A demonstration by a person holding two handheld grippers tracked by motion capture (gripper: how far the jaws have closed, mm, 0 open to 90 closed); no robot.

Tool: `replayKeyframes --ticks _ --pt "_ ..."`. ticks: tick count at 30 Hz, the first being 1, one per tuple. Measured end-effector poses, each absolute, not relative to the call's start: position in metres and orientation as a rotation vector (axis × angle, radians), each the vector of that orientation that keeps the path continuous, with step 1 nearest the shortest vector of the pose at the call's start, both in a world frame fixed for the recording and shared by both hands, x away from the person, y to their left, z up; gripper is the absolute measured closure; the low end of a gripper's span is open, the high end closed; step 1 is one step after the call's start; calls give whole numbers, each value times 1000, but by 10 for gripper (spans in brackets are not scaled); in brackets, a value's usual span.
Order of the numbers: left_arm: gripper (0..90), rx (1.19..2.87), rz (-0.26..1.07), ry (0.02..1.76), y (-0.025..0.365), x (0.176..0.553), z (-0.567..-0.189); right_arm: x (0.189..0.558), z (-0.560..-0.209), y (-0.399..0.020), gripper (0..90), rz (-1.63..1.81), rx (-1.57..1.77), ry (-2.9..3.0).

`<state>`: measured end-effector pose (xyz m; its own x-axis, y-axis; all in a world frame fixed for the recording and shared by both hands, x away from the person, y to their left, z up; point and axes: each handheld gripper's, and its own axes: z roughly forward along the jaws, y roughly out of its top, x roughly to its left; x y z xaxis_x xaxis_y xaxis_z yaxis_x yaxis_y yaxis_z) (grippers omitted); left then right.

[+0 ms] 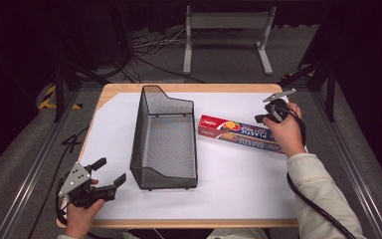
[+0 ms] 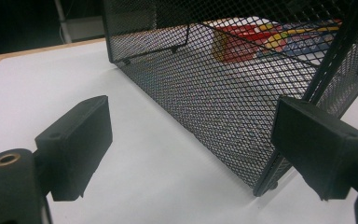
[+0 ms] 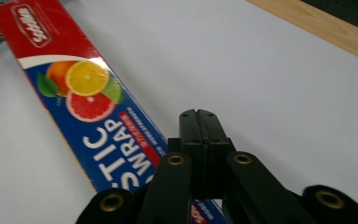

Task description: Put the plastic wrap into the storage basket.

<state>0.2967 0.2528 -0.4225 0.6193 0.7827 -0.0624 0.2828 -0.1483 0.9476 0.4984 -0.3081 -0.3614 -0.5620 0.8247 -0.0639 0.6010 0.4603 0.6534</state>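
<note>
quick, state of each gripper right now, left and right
left gripper: open, jaws wide apart, holding nothing, by the near corner of the mesh basket.
right gripper: shut, jaws pressed together with nothing between them, over the plastic wrap box.

Plastic wrap box (image 1: 239, 133): long, narrow carton, red at one end with a white brand mark, then a printed cluster of citrus slices, then blue with white lettering; closed, lying flat on its broad face on the white table cover, at a slight slant, red end just beside the right wall of the basket, blue end towards the table's right edge. Wire mesh basket (image 1: 165, 142): black, rectangular, open-topped, with a stepped rim higher at the far end; upright, empty, standing lengthwise at the middle of the table, apart from the box
</note>
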Motion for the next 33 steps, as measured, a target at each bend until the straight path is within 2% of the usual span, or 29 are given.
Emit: replayKeyframes --ticks 15,33 --pt "135 1718 556 886 253 297 -423 506 -374 -343 900 732 1359 2284" --pt "136 1711 565 887 253 296 -423 508 -396 -363 900 620 1522 2365"
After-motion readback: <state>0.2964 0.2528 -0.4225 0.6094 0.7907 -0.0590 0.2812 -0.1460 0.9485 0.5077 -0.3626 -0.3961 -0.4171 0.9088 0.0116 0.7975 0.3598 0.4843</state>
